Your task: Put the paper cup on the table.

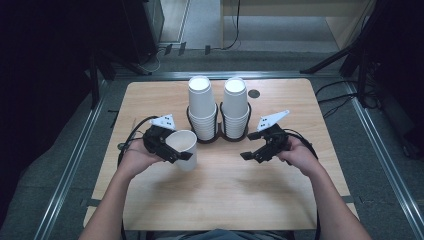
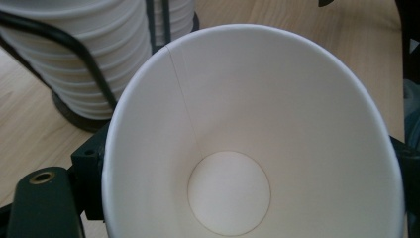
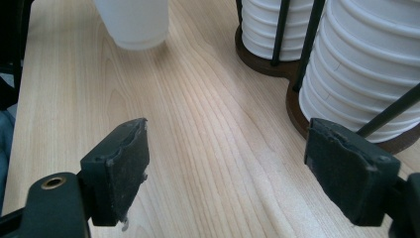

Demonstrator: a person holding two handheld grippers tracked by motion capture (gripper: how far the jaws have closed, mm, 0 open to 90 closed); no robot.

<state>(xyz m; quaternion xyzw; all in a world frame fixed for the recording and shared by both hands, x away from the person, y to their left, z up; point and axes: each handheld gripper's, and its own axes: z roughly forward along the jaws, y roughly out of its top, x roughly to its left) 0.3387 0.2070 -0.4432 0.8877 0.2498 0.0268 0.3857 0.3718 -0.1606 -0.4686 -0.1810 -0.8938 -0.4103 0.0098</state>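
Note:
A single white paper cup (image 1: 186,142) sits between the jaws of my left gripper (image 1: 180,151), which is shut on its wall; the cup is tilted, mouth up and toward the person. The left gripper view looks straight into that cup (image 2: 228,193). Two stacks of upside-down white cups, left (image 1: 201,110) and right (image 1: 235,106), stand in a dark wire holder (image 1: 220,137) at the table's middle back. My right gripper (image 1: 252,154) hovers open and holds nothing, in front of the right stack. In the right gripper view, the right gripper (image 3: 223,178) has bare wood between its jaws and the held cup (image 3: 133,22) ahead.
The wooden table (image 1: 225,195) has bare space in front of the holder. A small black disc (image 1: 254,93) lies near the back edge. Cables trail from both grippers. Dark stands and floor surround the table.

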